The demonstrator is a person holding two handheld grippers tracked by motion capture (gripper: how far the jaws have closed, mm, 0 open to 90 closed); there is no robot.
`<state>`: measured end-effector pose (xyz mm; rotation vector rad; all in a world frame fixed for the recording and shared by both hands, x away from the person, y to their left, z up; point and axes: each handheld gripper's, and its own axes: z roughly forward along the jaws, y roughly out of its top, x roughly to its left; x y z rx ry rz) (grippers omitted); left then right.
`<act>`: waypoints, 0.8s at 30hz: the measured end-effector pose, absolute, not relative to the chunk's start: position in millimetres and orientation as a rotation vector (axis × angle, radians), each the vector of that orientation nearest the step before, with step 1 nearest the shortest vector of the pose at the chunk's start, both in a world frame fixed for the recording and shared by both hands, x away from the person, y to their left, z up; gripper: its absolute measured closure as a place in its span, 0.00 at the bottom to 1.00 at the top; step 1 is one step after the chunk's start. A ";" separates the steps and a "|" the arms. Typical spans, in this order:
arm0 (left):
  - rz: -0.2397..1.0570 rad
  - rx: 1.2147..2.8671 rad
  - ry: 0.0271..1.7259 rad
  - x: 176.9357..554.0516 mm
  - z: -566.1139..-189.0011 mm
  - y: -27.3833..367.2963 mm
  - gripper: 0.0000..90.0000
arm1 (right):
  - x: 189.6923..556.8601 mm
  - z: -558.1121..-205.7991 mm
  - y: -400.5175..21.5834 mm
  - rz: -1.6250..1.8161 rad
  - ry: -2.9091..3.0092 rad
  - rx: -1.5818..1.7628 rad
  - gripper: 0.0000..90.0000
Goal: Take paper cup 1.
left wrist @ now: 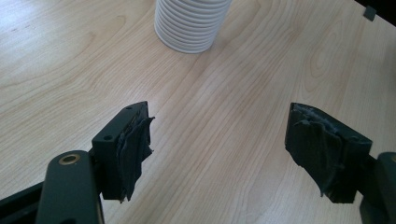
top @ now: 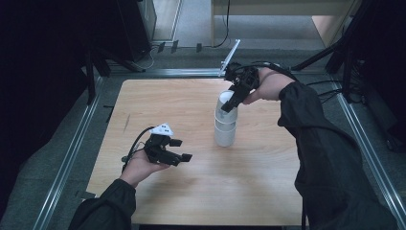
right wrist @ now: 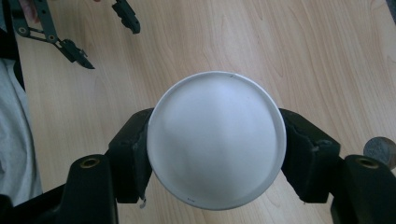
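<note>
Now we see a stack of white cups [top: 225, 123] standing upside down near the middle of the wooden tabletop [top: 201, 191]. Our right gripper [top: 231, 102] reaches down on the stack from above, and in the right gripper view its two black fingers [right wrist: 130, 154] press on both sides of the top cup [right wrist: 215, 137], whose round white bottom faces the camera. Our left gripper [top: 181, 149] hangs above the tabletop, well apart from the stack, toward the near left side. In the left gripper view its fingers [left wrist: 128, 149] stand apart with only bare wood between them, and they hold nothing; the ribbed side of the stack stands farther ahead.
</note>
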<state>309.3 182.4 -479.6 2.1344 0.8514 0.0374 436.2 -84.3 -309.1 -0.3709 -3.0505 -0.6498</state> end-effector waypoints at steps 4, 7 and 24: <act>0.037 2.135 0.851 309.3 -479.7 182.0 0.25 | 433.2 -299.9 -85.5 -0.659 -3.064 -0.363 0.38; 0.037 2.137 0.851 309.6 -479.8 182.1 0.25 | 431.3 -291.3 -86.4 -0.677 -3.062 -0.367 0.38; 0.038 2.108 0.855 310.1 -477.2 186.9 0.25 | 399.6 -255.8 -77.3 -0.736 -3.076 -0.197 0.38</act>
